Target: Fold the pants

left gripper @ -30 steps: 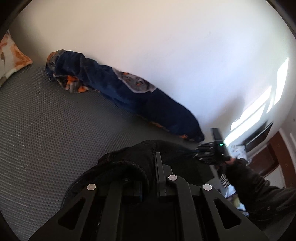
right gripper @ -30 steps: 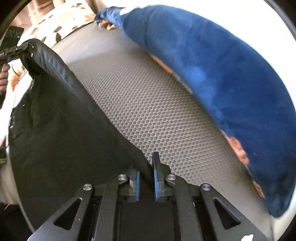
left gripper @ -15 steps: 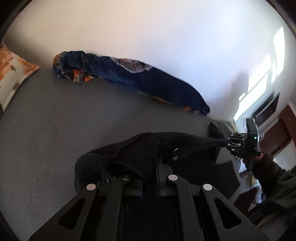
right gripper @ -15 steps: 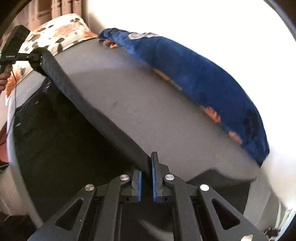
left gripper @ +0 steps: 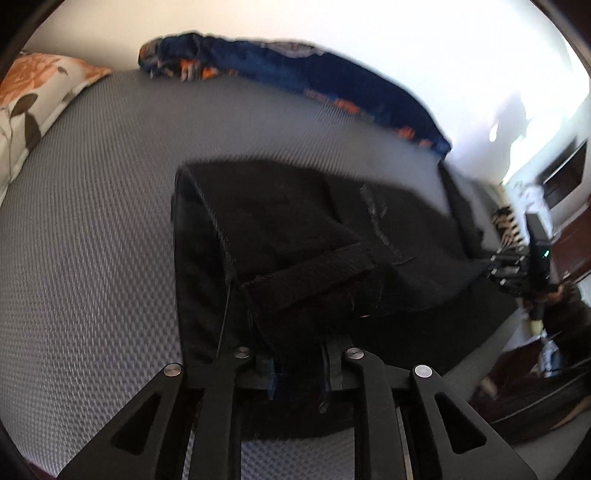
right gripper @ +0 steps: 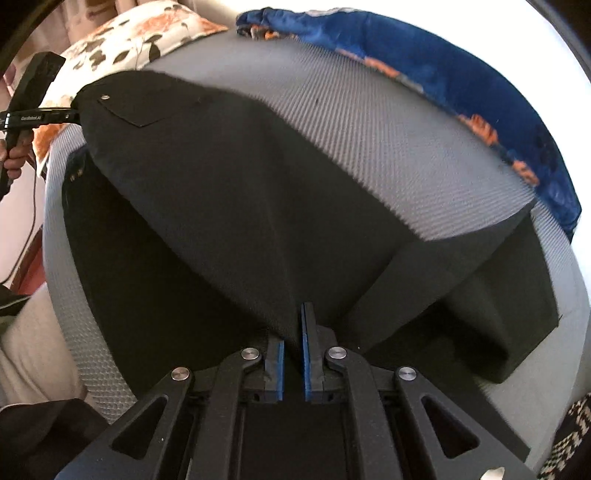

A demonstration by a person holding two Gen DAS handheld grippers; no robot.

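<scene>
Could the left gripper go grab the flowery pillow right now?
Probably not yet. The left gripper has black pants fabric between its jaws, which have just been opening. The flowery pillow lies across bare grey mattress, with nothing in between, so it must let go first.

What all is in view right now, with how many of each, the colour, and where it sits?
black fabric pants: one, black, spread over the mattress, one end in each gripper
grey textured mattress: one, grey, under the pants
dark blue blanket with orange patches: one, blue and orange, bunched along the far edge by the white wall
floral pillow: one, white with orange and brown, far left corner of the mattress
left gripper: one, black; jaws just been opening, pants' waistband between them
right gripper: one, black with blue pads, shut on the pants
hand: one, on the left gripper's handle, left edge of right wrist view
</scene>
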